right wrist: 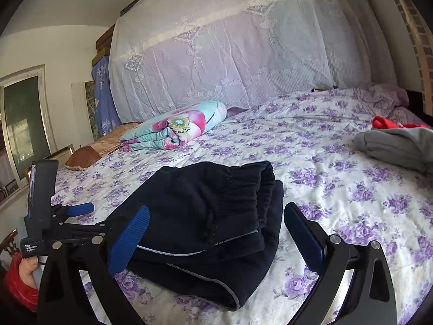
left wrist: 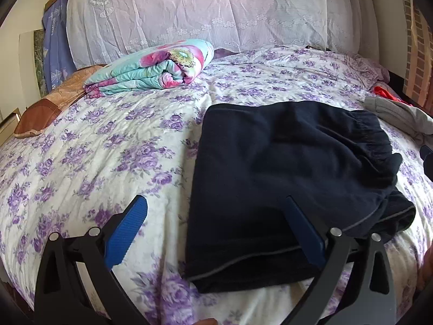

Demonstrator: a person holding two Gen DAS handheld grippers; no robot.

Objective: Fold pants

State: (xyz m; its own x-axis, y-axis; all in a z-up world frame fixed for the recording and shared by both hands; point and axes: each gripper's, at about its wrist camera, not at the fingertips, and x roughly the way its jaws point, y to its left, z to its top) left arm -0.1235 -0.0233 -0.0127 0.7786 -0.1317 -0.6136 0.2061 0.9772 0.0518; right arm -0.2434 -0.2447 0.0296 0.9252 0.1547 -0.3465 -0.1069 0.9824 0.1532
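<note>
Dark navy pants [left wrist: 286, 178] lie folded in a compact stack on the purple-flowered bedsheet [left wrist: 94, 149], elastic waistband on top at the right. My left gripper [left wrist: 216, 211] is open above the stack's near left edge, its right finger [left wrist: 303, 227] over the cloth, holding nothing. In the right wrist view the folded pants [right wrist: 205, 216] lie between the spread blue fingers of my right gripper [right wrist: 216, 216], which is open and empty. The left gripper [right wrist: 81, 208] shows at that view's left edge, held by a hand in a red sleeve.
A folded floral quilt [left wrist: 154, 67] and a brown pillow [left wrist: 51, 105] lie at the bed's far left. Grey clothing [right wrist: 397, 146] and a red garment [right wrist: 387, 123] lie at the right. A lace-covered headboard [left wrist: 203, 13] rises behind.
</note>
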